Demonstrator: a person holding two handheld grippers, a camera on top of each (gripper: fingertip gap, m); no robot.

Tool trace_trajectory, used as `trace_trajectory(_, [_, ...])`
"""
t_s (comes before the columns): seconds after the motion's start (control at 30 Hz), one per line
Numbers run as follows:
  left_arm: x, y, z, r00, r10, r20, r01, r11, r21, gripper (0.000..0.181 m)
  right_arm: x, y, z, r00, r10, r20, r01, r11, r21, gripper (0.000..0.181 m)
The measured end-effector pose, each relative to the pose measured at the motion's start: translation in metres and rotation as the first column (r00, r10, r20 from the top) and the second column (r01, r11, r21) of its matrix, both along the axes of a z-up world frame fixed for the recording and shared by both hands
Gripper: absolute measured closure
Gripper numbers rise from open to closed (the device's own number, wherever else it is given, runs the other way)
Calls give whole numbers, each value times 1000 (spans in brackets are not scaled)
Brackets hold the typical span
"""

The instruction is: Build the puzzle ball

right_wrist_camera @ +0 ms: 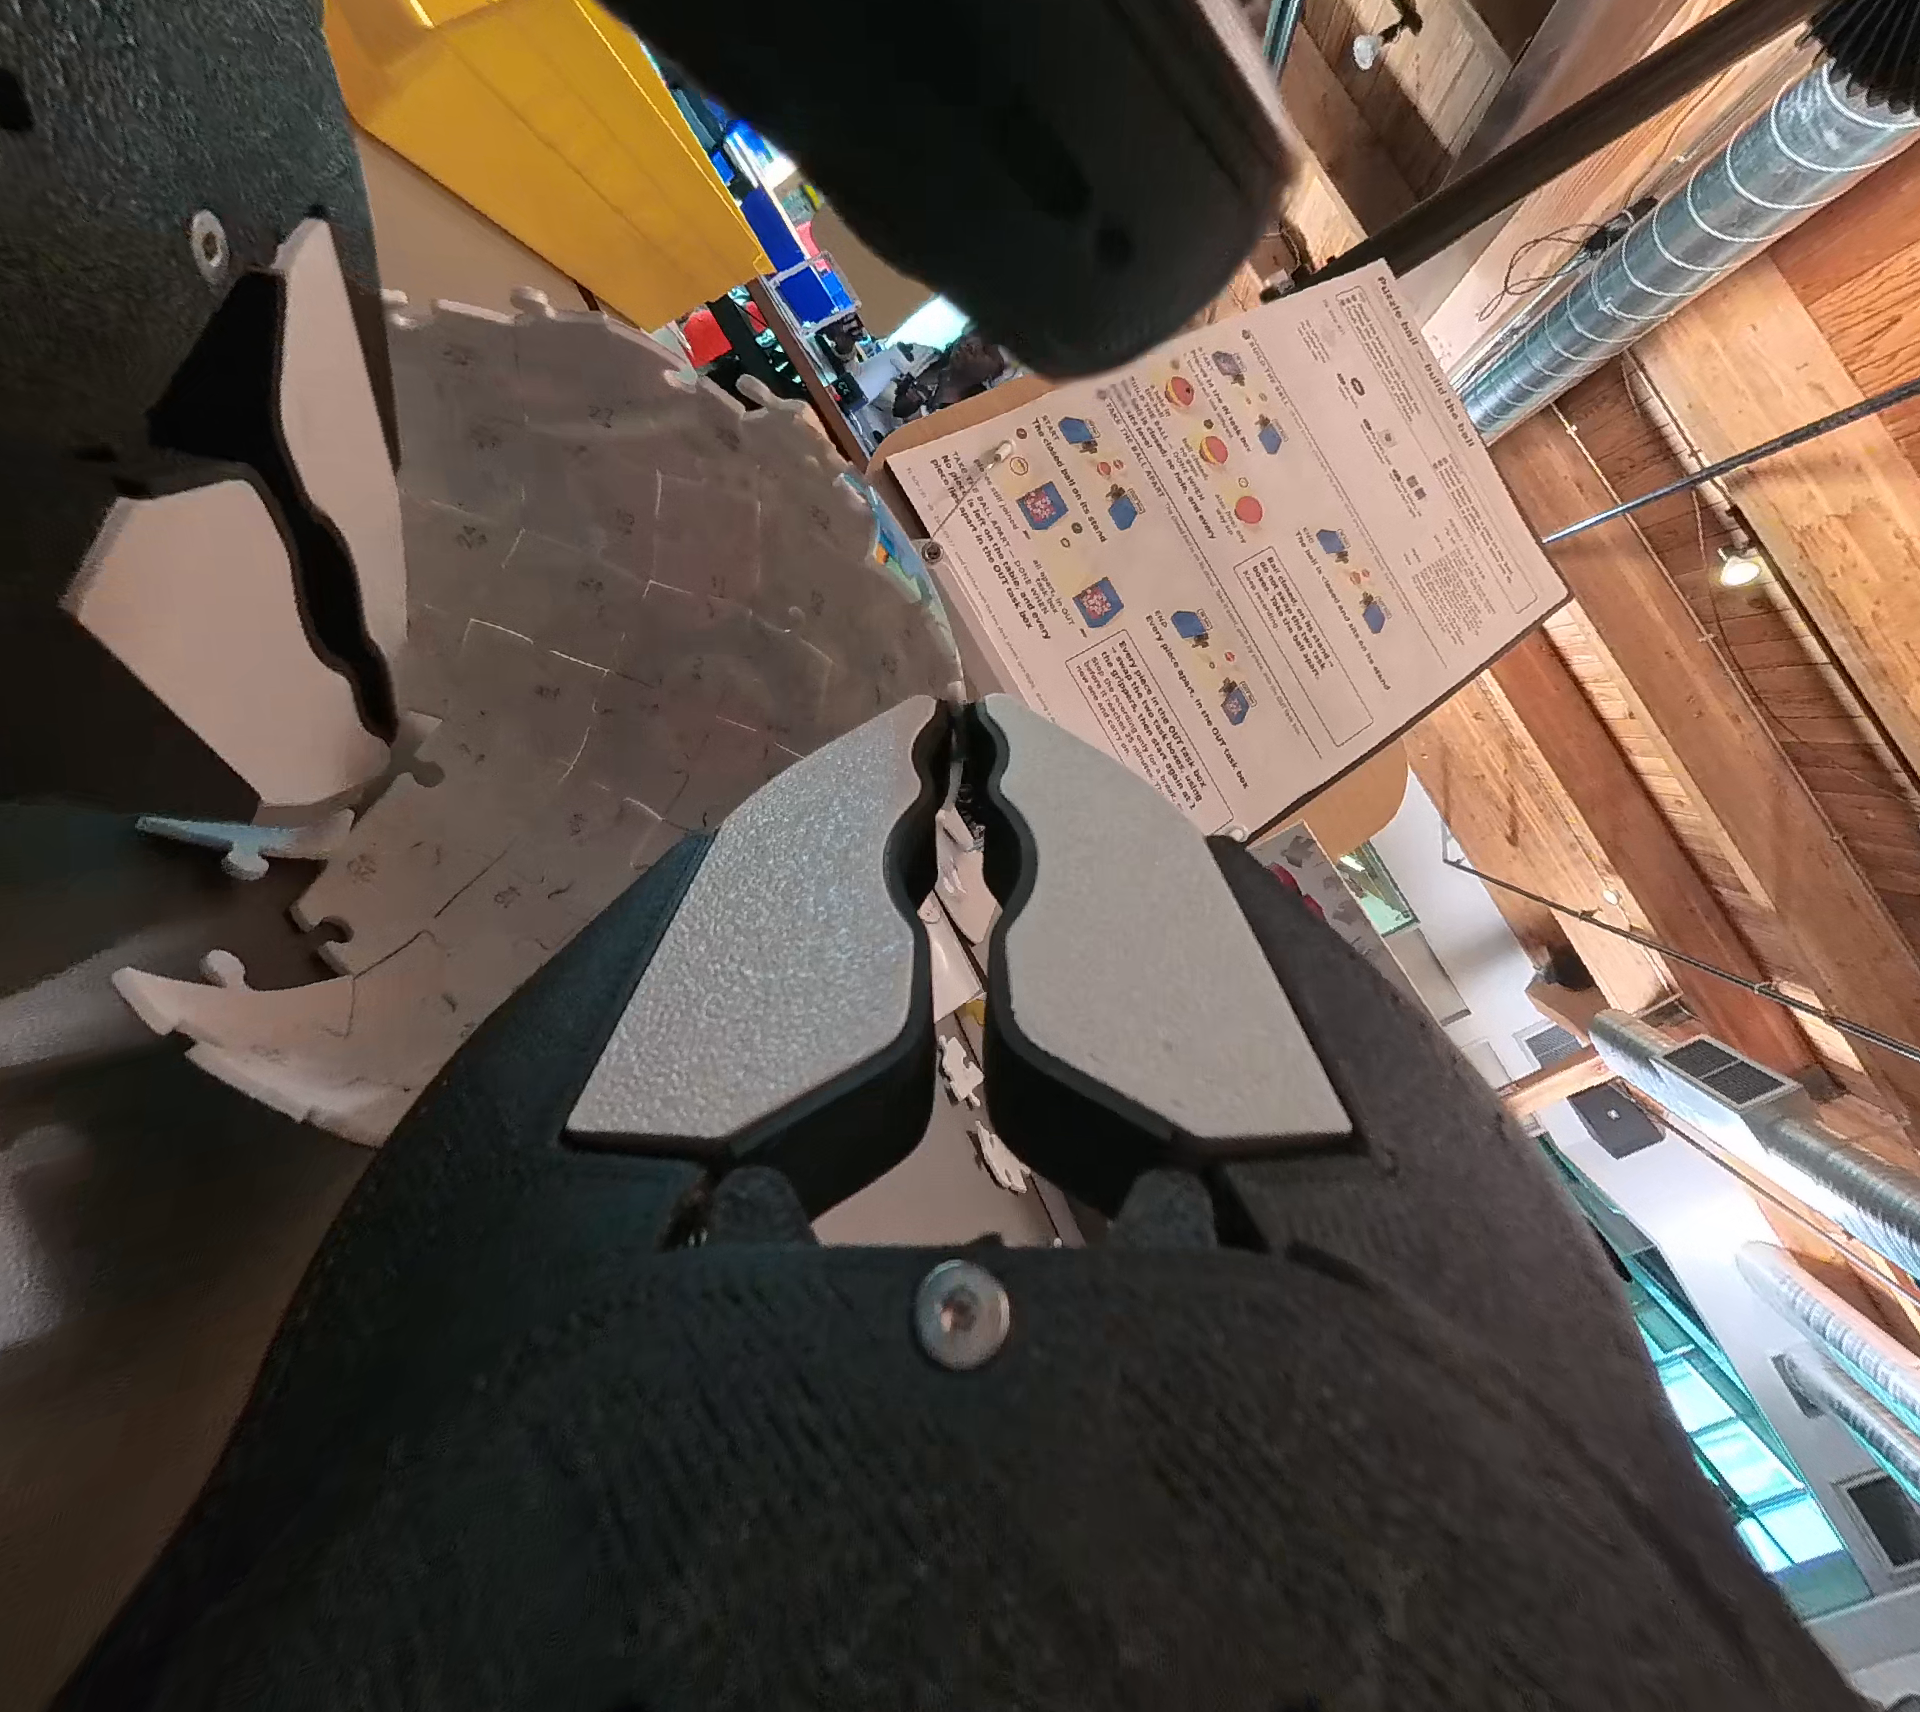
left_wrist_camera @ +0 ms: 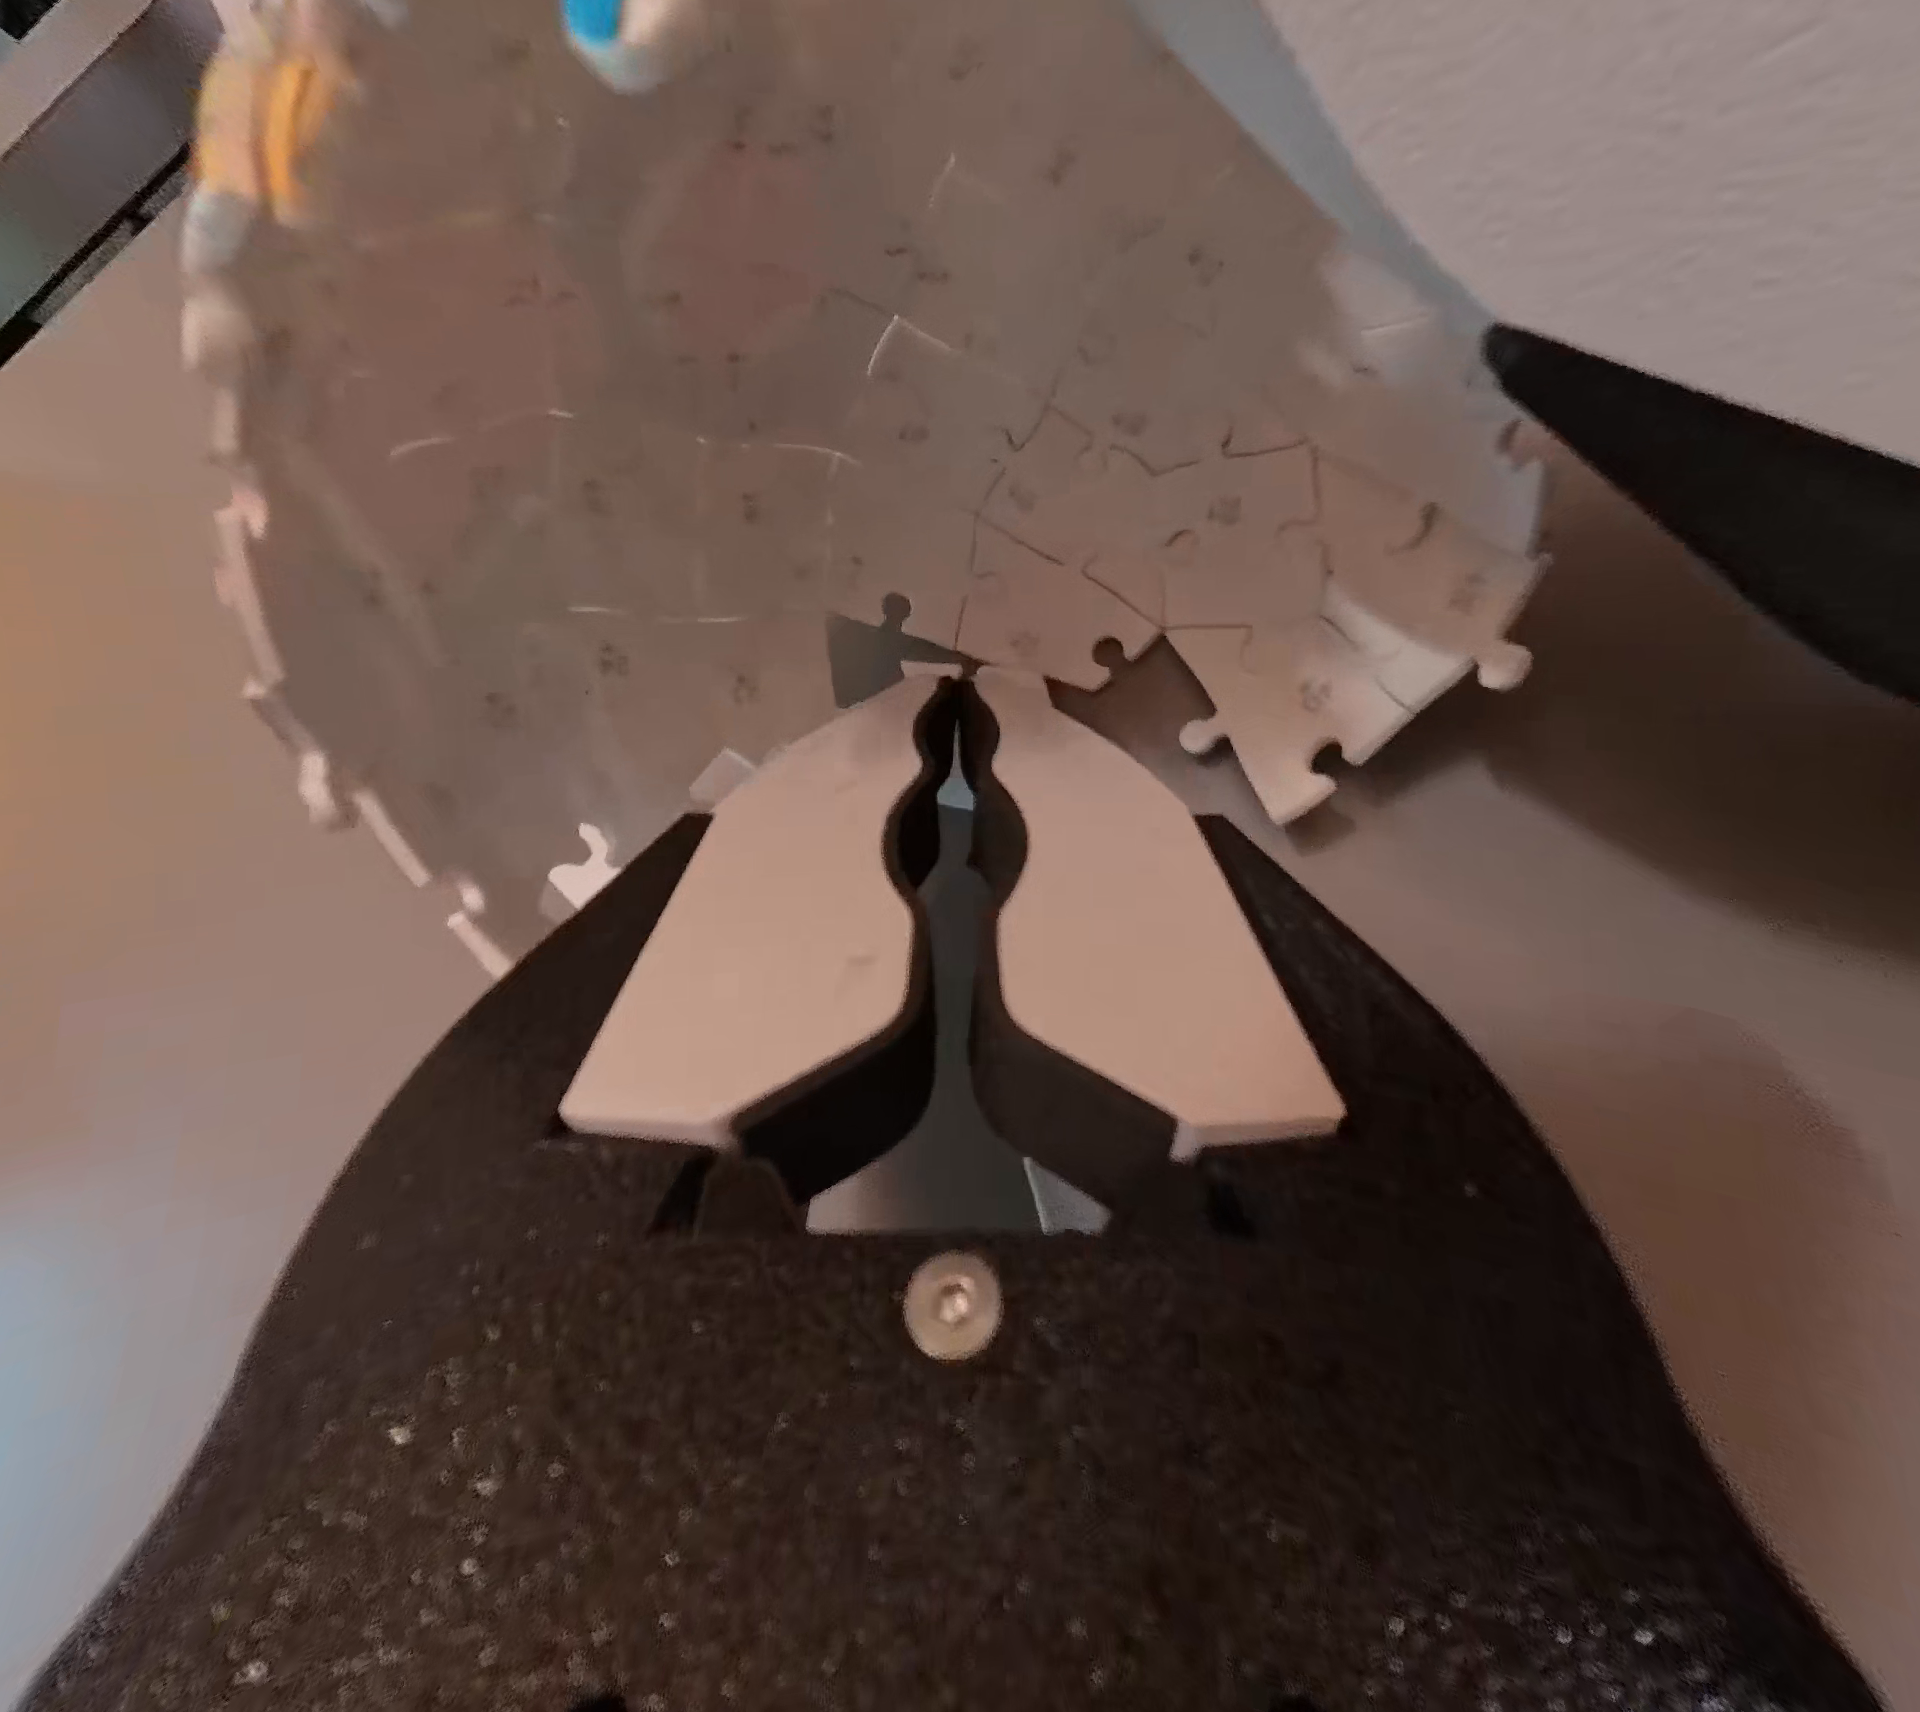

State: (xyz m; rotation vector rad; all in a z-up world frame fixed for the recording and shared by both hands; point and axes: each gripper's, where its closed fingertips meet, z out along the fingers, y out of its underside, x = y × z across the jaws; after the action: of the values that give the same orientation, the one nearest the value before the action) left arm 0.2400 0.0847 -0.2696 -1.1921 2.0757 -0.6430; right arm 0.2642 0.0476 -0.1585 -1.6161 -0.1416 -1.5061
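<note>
— What do I have behind the work on my right feed?

— Warm brown timber plank ceiling (right_wrist_camera: 1704,623) with a ribbed silver metal air duct (right_wrist_camera: 1683,218) running along it; a small lit spot lamp (right_wrist_camera: 1733,566); bright yellow plastic bins (right_wrist_camera: 540,73) stacked at upper left; a white printed instruction sheet (right_wrist_camera: 1226,561) pinned to a board.

— And my left feed?

— A plain beige tabletop (left_wrist_camera: 156,935); a textured white wall (left_wrist_camera: 1610,52) behind it.

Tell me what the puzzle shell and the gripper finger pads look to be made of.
Puzzle shell: likely thin rigid plastic, matte pale grey inside; curved interlocking pieces hold a dome shape, with crisp knob edges.
Left gripper finger pads: smooth pale flat plates, perhaps plastic, set in black speckled housing that looks 3D-printed.
</note>
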Motion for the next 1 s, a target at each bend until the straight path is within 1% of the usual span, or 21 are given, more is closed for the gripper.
trace_trajectory(0.07, [0, -1, -1, 1000, -24, -7, 25, 999, 28, 181, -1, 1, 0, 1000, 4, 5, -4, 1000, -2, 178])
trace_trajectory(0.2, [0, 0, -2, 994, -107, -18, 108, 986, 123, 181, -4, 3, 1, 999, 20, 30, -20, 1000, -17, 179])
trace_trajectory(0.27, [0, 0, -2, 989, -146, -23, 148, 978, 148, 181, -4, 4, 2, 999, 28, 37, -28, 999, -20, 179])
trace_trajectory(0.5, [-2, -6, 0, 965, -264, -7, 259, 944, 202, 181, -1, 2, 0, 999, 13, 33, -12, 1000, -25, 178])
trace_trajectory(0.7, [-6, -14, -2, 951, -310, -5, 306, 933, 190, 181, -1, 2, 0, 1000, 18, 9, -18, 1000, -2, 178])
trace_trajectory(0.83, [-2, -11, 5, 954, -299, 23, 290, 939, 188, 181, -2, 2, 0, 1000, 17, 12, -17, 1000, -5, 178])
trace_trajectory(0.9, [-1, -6, 14, 964, -261, 53, 249, 953, 171, 181, -1, 1, 0, 1000, 17, 9, -17, 1000, -2, 178])
trace_trajectory(0.93, [-3, -3, 15, 972, -230, 46, 221, 964, 147, 181, -1, 1, 0, 1000, 17, 9, -17, 1000, -3, 178])
trace_trajectory(0.97, [-6, -1, 14, 981, -195, 14, 193, 975, 111, 177, -1, 1, 0, 1000, 16, 9, -16, 1000, -3, 178])
trace_trajectory(1.0, [-11, 0, 10, 986, -164, -34, 166, 984, 67, 166, -1, 1, 0, 1000, 15, 7, -15, 1000, -2, 178])
